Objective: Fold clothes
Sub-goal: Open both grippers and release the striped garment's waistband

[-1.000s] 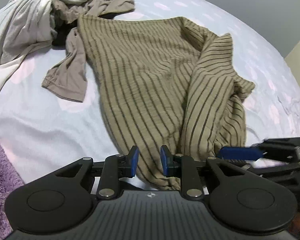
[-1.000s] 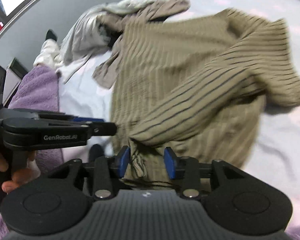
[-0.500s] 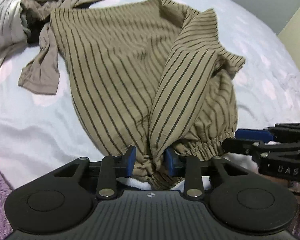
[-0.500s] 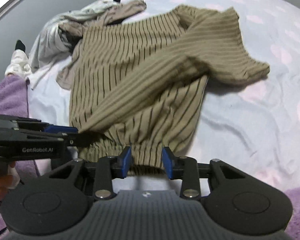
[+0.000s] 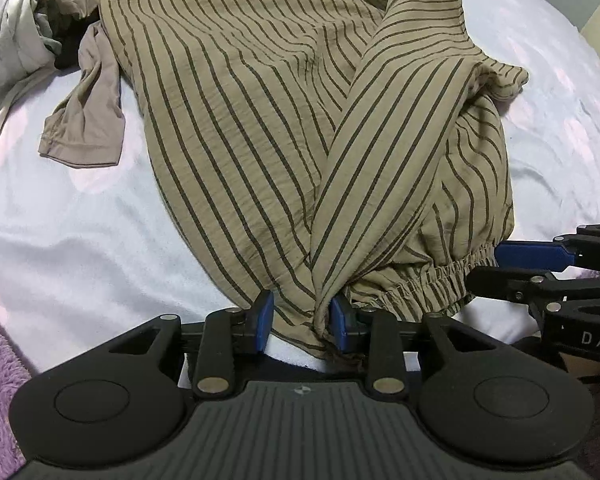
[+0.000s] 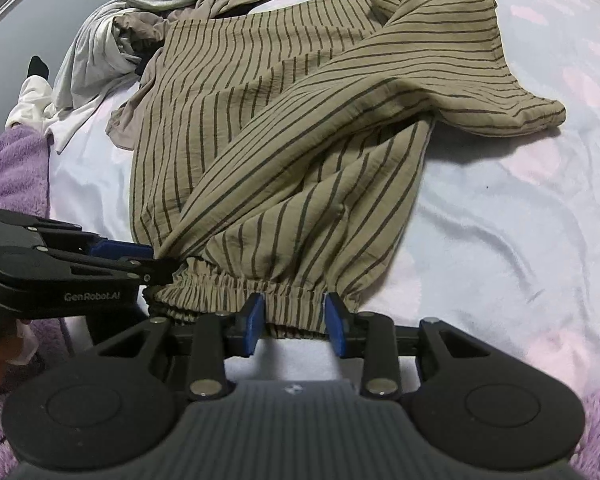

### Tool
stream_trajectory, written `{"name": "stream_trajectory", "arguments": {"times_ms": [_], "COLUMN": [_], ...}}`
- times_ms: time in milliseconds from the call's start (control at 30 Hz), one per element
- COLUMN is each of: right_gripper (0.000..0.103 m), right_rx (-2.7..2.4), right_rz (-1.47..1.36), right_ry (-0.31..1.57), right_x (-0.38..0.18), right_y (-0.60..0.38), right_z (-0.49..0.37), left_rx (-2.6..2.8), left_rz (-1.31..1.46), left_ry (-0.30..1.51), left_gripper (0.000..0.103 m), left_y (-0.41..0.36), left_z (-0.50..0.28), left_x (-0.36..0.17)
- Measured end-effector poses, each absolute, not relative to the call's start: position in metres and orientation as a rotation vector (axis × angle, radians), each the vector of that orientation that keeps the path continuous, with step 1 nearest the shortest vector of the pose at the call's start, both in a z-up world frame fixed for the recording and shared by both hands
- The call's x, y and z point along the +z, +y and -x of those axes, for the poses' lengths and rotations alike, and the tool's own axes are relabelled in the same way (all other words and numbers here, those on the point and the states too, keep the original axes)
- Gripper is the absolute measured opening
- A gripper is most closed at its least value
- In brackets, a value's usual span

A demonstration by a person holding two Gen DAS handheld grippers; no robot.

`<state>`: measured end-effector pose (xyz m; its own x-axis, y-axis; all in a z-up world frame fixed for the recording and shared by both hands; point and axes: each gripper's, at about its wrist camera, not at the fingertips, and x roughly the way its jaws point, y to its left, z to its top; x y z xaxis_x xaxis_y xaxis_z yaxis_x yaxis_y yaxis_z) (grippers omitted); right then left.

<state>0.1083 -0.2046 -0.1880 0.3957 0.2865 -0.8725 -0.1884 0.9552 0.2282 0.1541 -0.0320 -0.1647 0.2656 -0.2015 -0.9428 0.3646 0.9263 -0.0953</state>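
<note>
Both claws have sunk toward the bed (image 5: 80, 240) since a second ago, bringing the striped top (image 5: 252, 128) closer and flatter on the pale sheet. Left claw (image 5: 302, 324) is clenched on a gathered bunch of the top's near edge, cloth pinched between its blue pads. Right claw (image 6: 294, 322) grips the elastic hem (image 6: 252, 280) just to the side, fabric filling the gap between its pads. One sleeve lies folded diagonally across the top's body. Beyond the top's far corner sits a heap of grey and taupe clothes (image 5: 32, 40). A purple fleece blanket (image 6: 8, 168) edges the bed beside the top.
</note>
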Motion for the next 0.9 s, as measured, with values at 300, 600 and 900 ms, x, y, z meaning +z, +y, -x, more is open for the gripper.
{"name": "stream_trajectory", "arguments": {"times_ms": [300,600,900], "right_gripper": [0.041,0.043,0.042], "right_rx": [0.314,0.333,0.328], "right_rz": [-0.127,0.146,0.518], "right_ry": [1.05,0.979,0.96], "right_x": [-0.157,-0.124,-0.14], "right_y": [-0.217,-0.235,-0.282], "right_z": [-0.101,-0.114,-0.154], "left_rx": [-0.411,-0.408,-0.407], "left_rz": [-0.135,-0.184,-0.328], "left_ry": [1.178,1.103,1.079], "left_gripper": [0.047,0.047,0.047], "left_y": [-0.017,-0.028,-0.04], "left_z": [-0.149,-0.18,-0.224], "left_x": [-0.129,-0.105,-0.11]}}
